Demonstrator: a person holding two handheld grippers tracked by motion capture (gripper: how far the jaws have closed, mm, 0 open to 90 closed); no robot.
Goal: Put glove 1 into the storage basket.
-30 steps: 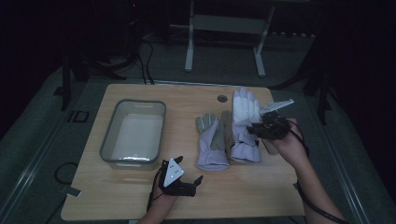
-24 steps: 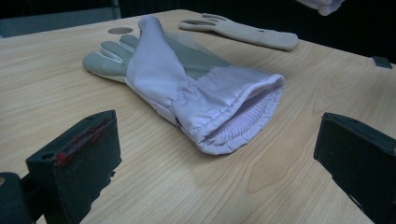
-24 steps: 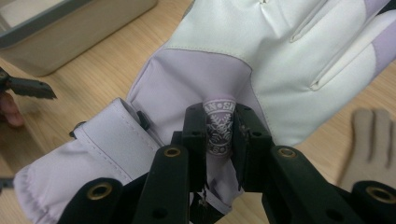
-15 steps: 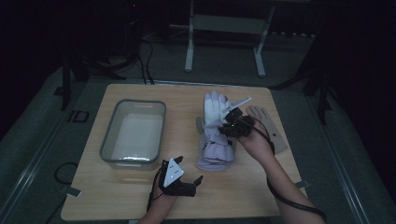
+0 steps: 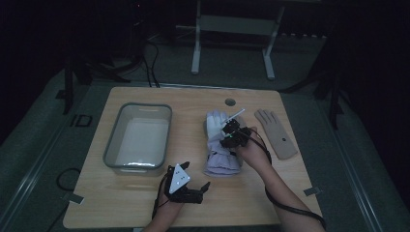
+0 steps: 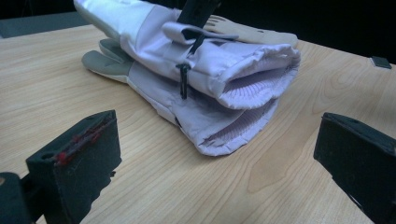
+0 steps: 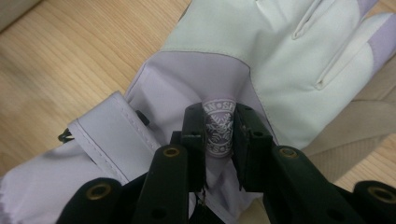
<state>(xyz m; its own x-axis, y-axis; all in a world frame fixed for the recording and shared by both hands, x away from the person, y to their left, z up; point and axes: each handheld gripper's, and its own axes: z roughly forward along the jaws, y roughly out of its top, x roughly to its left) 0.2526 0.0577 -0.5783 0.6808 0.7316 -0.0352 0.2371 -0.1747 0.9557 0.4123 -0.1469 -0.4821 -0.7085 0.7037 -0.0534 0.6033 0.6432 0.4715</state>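
right gripper pinching the upper of two stacked lilac-and-white padded fabric gloves

its jaws are clenched on the glove's round snowflake badge, the pair lying mid-table at about 1 o'clock from the left gripper, whose jaws stand released on the wooden table; a tan glove lies at 3 o'clock of the pair.

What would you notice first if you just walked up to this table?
First, the two pale lilac ski gloves stacked in the middle of the wooden table, with the right gripper pinching the top one at its round snowflake patch. Left of them stands a clear plastic tub, and to the right a thin tan glove lies flat. The left gripper waits open near the front edge.
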